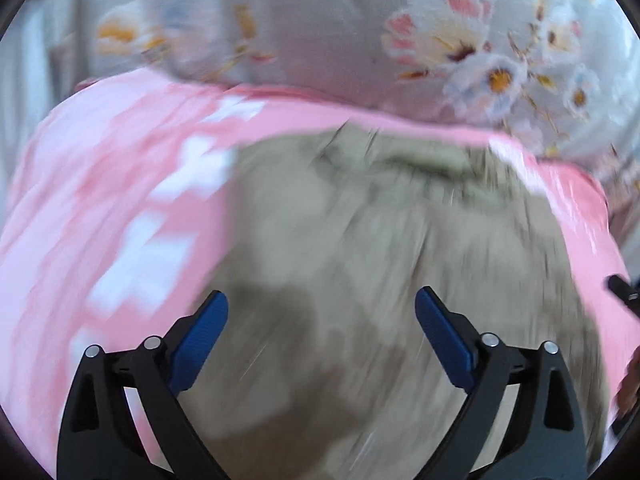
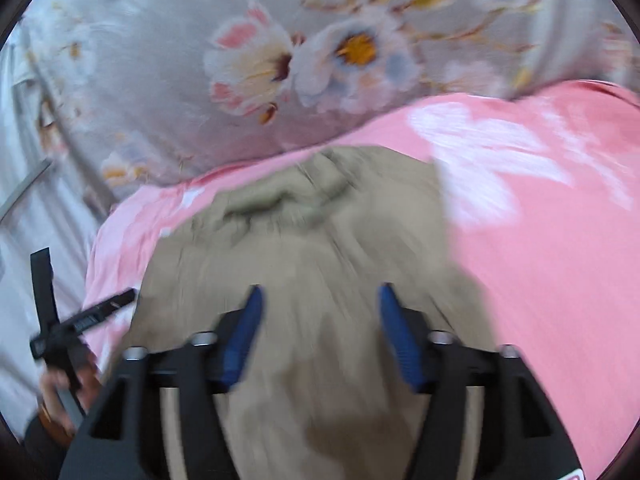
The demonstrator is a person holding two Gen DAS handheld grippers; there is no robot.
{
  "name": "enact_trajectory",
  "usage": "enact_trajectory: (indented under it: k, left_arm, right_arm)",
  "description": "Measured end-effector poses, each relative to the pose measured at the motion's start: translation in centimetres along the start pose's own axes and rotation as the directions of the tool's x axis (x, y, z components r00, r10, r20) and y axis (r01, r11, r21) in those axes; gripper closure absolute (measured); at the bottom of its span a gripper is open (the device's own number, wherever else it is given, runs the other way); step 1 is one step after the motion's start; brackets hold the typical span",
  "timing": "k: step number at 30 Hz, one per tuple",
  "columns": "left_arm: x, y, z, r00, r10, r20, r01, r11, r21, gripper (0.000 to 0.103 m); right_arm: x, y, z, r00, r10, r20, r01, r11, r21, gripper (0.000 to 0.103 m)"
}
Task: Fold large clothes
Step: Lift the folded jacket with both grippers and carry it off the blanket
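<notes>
A khaki-beige garment lies spread on a pink sheet with white patterns; it also shows in the right wrist view, with a bunched waistband or collar at its far end. My left gripper hovers over the garment, jaws wide apart, holding nothing. My right gripper is also over the garment, jaws apart and empty. Both views are motion-blurred.
A grey floral pillow or duvet lies beyond the pink sheet, also in the right wrist view. The other gripper and the hand holding it show at the left edge. A white surface is at far left.
</notes>
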State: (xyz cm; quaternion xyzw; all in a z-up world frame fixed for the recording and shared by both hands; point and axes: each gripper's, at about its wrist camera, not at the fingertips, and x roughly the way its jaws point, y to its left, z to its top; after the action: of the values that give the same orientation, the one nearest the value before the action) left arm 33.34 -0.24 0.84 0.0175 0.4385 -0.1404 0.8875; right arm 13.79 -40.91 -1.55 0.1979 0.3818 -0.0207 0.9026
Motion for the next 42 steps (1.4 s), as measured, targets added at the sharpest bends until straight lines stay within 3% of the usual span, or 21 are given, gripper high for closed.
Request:
enact_trajectory:
  k: [4, 7, 9, 11, 12, 14, 15, 17, 19, 22, 25, 29, 36, 40, 42]
  left_arm:
    - [-5.6, 7.0, -8.4, 0.995, -0.014, -0.099, 0.002, 0.992, -0.123, 0.01]
    - [-7.2, 11.0, -14.4, 0.982, -0.062, -0.176, 0.011, 0.962, -0.274, 0.01]
    - [-7.7, 11.6, -16.4, 0.981, -0.105, -0.163, 0.046, 0.943, -0.329, 0.01]
    - [-8.8, 10.7, -17.3, 0.988, -0.091, -0.123, 0.047, 0.945, -0.322, 0.01]
    - [-8.9, 10.1, -17.4, 0.985, -0.124, -0.118, 0.079, 0.942, -0.327, 0.011]
    - [-8.7, 8.8, -17.5, 0.974, -0.197, -0.115, 0.147, 0.928, -0.342, 0.026]
    - [-8.4, 8.3, -17.5, 0.968, -0.217, -0.124, 0.163, 0.926, -0.341, 0.042]
    - [-8.3, 7.0, -17.2, 0.972, -0.191, -0.138, 0.137, 0.935, -0.326, 0.064]
    - [-9.2, 6.1, -17.1, 0.979, -0.166, -0.118, 0.124, 0.946, -0.299, 0.097]
    - [-11.4, 5.8, -17.3, 0.984, -0.165, -0.073, 0.138, 0.949, -0.283, 0.1]
    - [-15.5, 6.0, -17.7, 0.982, -0.187, -0.008, 0.177, 0.945, -0.276, 0.101]
    - [-22.1, 7.5, -19.1, 0.966, -0.25, 0.069, 0.26, 0.926, -0.273, 0.102]
    - [-35.6, 9.1, -22.5, 0.928, -0.296, 0.227, 0.35, 0.901, -0.256, 0.101]
    - [-39.1, 8.6, -20.3, 0.91, -0.262, 0.322, 0.336, 0.919, -0.204, 0.101]
    - [-38.4, 8.0, -18.1, 0.917, -0.213, 0.336, 0.286, 0.941, -0.183, 0.1]
  right_arm:
    - [-8.7, -5.0, -9.5, 0.997, -0.051, -0.056, 0.056, 0.994, 0.093, 0.026]
    - [-10.7, -7.4, -15.2, 0.993, -0.03, -0.111, 0.051, 0.979, 0.196, 0.025]
    - [-10.6, -8.0, -17.4, 0.992, -0.023, -0.121, 0.054, 0.964, 0.259, 0.025]
    - [-10.5, -7.8, -18.7, 0.996, 0.002, -0.089, 0.025, 0.954, 0.299, 0.025]
    - [-10.5, -7.5, -18.9, 0.998, -0.004, -0.068, 0.025, 0.952, 0.304, 0.025]
    - [-9.9, -6.7, -18.8, 0.999, 0.026, -0.048, -0.009, 0.947, 0.322, 0.025]
    - [-9.4, -6.4, -18.8, 0.998, 0.05, -0.044, -0.032, 0.942, 0.334, 0.025]
    - [-8.6, -5.4, -18.5, 0.997, 0.05, -0.05, -0.03, 0.941, 0.337, 0.036]
    - [-8.0, -4.6, -18.2, 0.997, 0.03, -0.066, -0.008, 0.95, 0.313, 0.082]
    - [-9.2, -3.8, -18.2, 0.998, 0.045, -0.032, -0.033, 0.949, 0.312, 0.096]
    - [-12.6, -2.9, -18.0, 0.998, 0.059, 0.023, -0.063, 0.961, 0.269, 0.098]
    - [-21.1, -0.1, -18.7, 0.986, 0.09, 0.143, -0.111, 0.983, 0.145, 0.098]
    - [-35.1, 4.5, -19.2, 0.925, 0.175, 0.336, -0.167, 0.985, -0.053, 0.099]
    - [-36.3, 4.3, -16.1, 0.889, 0.221, 0.4, -0.232, 0.973, -0.023, 0.099]
    - [-34.5, 3.6, -13.9, 0.887, 0.228, 0.401, -0.253, 0.967, 0.011, 0.099]
